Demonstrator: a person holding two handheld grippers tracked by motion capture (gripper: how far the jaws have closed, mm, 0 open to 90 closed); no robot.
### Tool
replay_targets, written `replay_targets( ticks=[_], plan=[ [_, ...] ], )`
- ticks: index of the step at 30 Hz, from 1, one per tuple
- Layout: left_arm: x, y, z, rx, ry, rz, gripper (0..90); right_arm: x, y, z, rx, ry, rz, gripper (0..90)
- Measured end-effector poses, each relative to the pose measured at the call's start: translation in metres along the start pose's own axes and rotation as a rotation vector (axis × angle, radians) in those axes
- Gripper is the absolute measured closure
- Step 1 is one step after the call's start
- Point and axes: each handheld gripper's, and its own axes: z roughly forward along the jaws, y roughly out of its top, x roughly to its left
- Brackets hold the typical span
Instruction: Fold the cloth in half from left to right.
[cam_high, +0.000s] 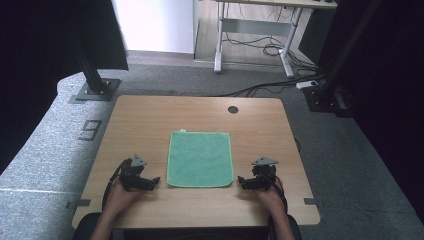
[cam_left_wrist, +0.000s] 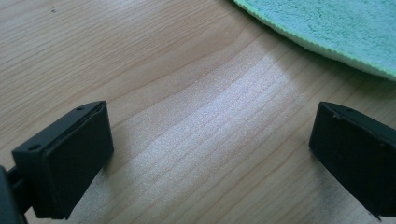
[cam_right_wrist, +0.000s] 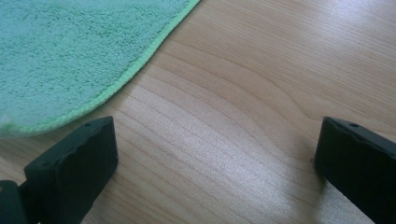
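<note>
A green cloth (cam_high: 200, 158) lies flat and spread out on the middle of the wooden table (cam_high: 150, 120). My left gripper (cam_high: 154, 181) rests on the table just left of the cloth's near left corner, open, with bare wood between its jaws. In the left gripper view the cloth (cam_left_wrist: 336, 28) edge runs across the top right, beyond my left gripper (cam_left_wrist: 210, 154). My right gripper (cam_high: 241, 180) sits just right of the near right corner, open as well. In the right gripper view the cloth (cam_right_wrist: 70, 51) covers the top left, ahead of my right gripper (cam_right_wrist: 215, 163).
A round cable hole (cam_high: 233, 109) is set in the table near its far edge. Black frame posts (cam_high: 92, 70) stand on the grey floor at the far left and far right. A desk with cables (cam_high: 260, 45) stands behind.
</note>
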Motion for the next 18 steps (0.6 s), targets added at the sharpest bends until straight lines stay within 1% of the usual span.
replay_targets(
  ticks=[6, 7, 10, 12, 14, 15, 18],
  plan=[
    [-0.001, 0.002, 0.000, 0.011, 0.006, -0.010, 0.0, 0.001, 0.000, -0.001, 0.000, -0.009, 0.012, 0.0],
    [0.000, 0.002, 0.000, 0.013, 0.003, -0.011, 0.0, 0.001, 0.000, -0.001, 0.002, -0.009, 0.011, 0.0],
    [0.003, 0.004, 0.000, 0.010, -0.019, -0.035, 0.0, 0.001, 0.000, -0.002, 0.010, -0.008, 0.016, 0.0],
    [0.006, 0.007, -0.001, -0.003, -0.027, -0.053, 0.0, 0.002, 0.001, -0.003, 0.004, 0.005, 0.029, 0.0],
    [0.010, 0.012, -0.002, -0.020, -0.028, -0.062, 0.0, 0.004, 0.004, -0.006, -0.003, 0.002, 0.023, 0.0],
    [0.011, 0.016, -0.003, -0.029, -0.022, -0.063, 0.0, 0.005, 0.005, -0.007, -0.005, 0.005, 0.020, 0.0],
    [0.011, 0.026, -0.002, -0.043, -0.012, -0.050, 0.0, 0.009, 0.011, -0.010, -0.017, 0.005, 0.014, 0.0]
  ],
)
